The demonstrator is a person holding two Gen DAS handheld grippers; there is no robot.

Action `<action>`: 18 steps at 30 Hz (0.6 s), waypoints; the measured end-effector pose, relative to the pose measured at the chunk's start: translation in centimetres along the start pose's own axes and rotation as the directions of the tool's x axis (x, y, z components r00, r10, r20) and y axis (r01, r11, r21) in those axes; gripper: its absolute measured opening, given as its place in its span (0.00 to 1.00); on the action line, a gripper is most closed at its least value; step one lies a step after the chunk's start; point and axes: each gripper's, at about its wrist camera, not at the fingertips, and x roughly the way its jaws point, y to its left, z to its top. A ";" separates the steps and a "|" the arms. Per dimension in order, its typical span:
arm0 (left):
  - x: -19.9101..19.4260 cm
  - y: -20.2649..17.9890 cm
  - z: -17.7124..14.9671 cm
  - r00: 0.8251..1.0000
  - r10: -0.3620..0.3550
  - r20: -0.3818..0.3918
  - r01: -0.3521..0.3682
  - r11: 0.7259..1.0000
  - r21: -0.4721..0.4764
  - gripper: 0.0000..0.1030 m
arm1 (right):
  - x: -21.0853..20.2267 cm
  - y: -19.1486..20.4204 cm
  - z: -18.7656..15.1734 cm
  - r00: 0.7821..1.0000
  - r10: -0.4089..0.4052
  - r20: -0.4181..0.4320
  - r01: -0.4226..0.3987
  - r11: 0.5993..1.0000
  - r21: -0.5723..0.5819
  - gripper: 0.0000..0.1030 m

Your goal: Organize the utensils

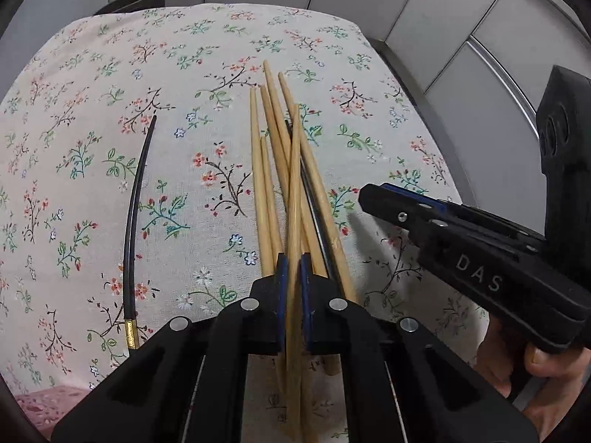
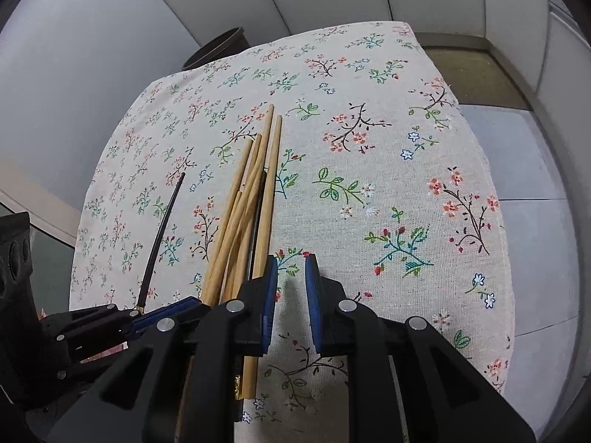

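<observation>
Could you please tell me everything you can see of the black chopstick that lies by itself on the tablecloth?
The black chopstick is slim, dark and glossy, with a gold patterned band near its thick end and a plain tapered tip. It lies flat on the floral tablecloth, apart from and left of the pile of wooden chopsticks, thick end toward the cameras. Neither hand-held gripper touches it.

the left gripper (image 1: 291, 277) has its jaws nearly closed, while the right gripper (image 2: 291, 288) has its jaws parted.
</observation>
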 end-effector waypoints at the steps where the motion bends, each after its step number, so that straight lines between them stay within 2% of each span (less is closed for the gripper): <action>1: -0.1 0.1 -0.1 1.000 0.006 0.003 -0.006 1.000 -0.001 0.06 | 0.0 0.0 0.0 1.000 0.002 0.002 -0.002 1.000 0.000 0.15; 6: -2.8 0.3 -0.4 0.999 0.020 0.049 -0.018 0.999 -0.030 0.06 | 0.2 0.2 0.3 0.999 0.044 -0.005 -0.044 0.999 0.017 0.15; 10: -7.8 -0.4 -2.5 0.993 -0.012 0.119 0.011 1.000 0.009 0.06 | 0.2 0.8 0.5 0.996 0.086 -0.011 -0.086 0.996 0.020 0.13; 12: -10.7 -0.6 -3.7 0.984 -0.020 0.175 0.012 0.999 0.048 0.06 | 0.1 1.8 0.6 0.991 0.130 -0.017 -0.130 0.991 0.012 0.12; 14: -13.0 -0.1 -4.5 0.977 -0.040 0.208 0.033 0.999 0.036 0.06 | 0.2 2.9 0.7 0.986 0.163 -0.030 -0.163 0.987 0.002 0.12; 18: -17.2 0.7 -6.1 0.956 -0.068 0.286 0.054 0.997 0.056 0.06 | 1.1 6.1 0.3 0.982 0.178 -0.071 -0.181 0.982 -0.048 0.12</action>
